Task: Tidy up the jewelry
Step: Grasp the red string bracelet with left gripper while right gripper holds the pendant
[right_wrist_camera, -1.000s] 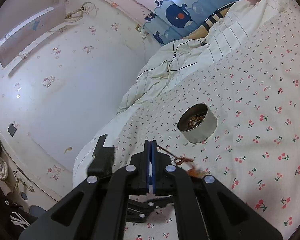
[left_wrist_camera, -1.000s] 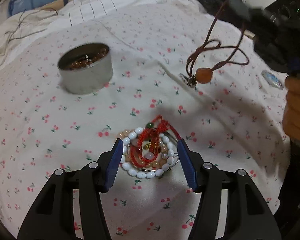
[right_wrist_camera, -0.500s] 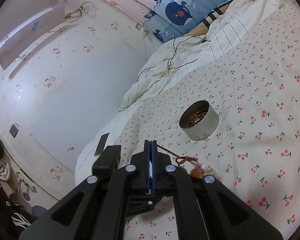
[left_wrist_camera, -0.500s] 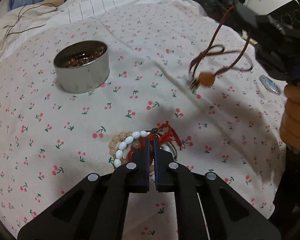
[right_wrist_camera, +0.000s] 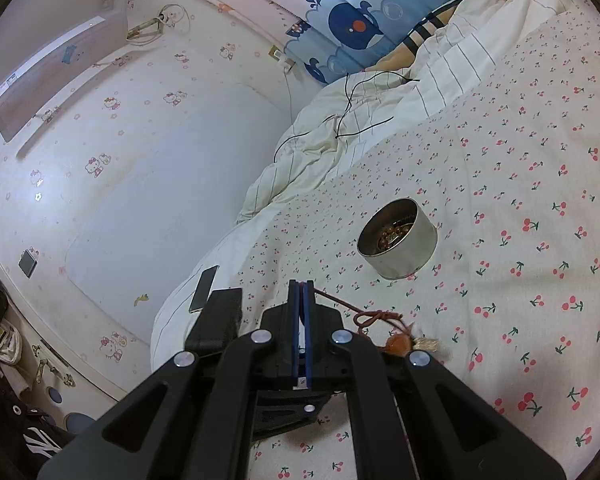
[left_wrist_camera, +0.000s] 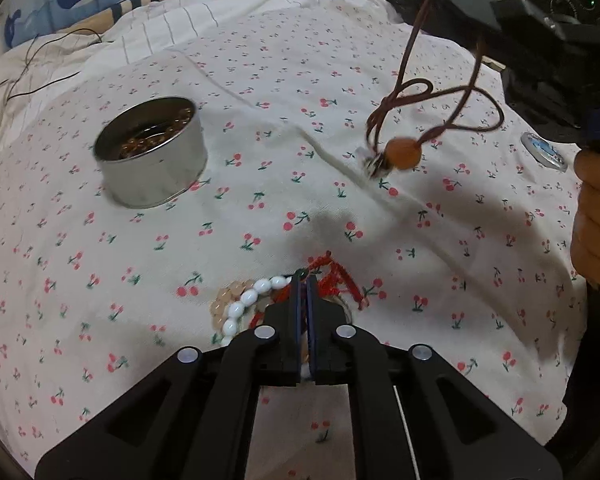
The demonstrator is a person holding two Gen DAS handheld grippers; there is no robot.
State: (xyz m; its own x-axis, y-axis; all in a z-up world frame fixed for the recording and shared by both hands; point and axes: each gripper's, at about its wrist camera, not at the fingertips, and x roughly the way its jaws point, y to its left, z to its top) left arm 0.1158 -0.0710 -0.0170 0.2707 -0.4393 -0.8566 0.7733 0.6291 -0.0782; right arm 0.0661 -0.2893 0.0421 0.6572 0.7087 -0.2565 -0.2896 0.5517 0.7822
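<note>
White bedding with small red cherries point(left_wrist_camera: 260, 140) covers the bed where all the work happens, and behind it a pale wall with cartoon cats point(right_wrist_camera: 100, 168) is seen in the right wrist view.

One round metal tin point(left_wrist_camera: 152, 152) stands ahead and to the left of the left gripper point(left_wrist_camera: 305, 280), well apart from it; brown beads lie inside. Just under this gripper lies one heap of bracelets point(left_wrist_camera: 260, 304): I count one strand of white oval beads, one of pale peach beads and one of red knotted cord. Its jaws stand nearly together and are opening a little, with a strand of the heap between them. Which strand the pads touch is hard to make out, because the fingers cover the middle of the heap.

The right gripper point(right_wrist_camera: 301, 286) is closed on one brown cord necklace point(left_wrist_camera: 420, 112), which hangs in loops above the bedding, ahead and to the right of the left gripper. One orange bead point(left_wrist_camera: 404, 153) and a small pale charm hang at its bottom; both are blurred. In the right wrist view most of the necklace is hidden behind the gripper frame.

One small round blue-and-silver object point(left_wrist_camera: 544, 152) lies far right; its kind I cannot tell. One phone point(right_wrist_camera: 204, 288) lies at the bed edge. A hand point(left_wrist_camera: 598, 216) is cut off at the right border.
</note>
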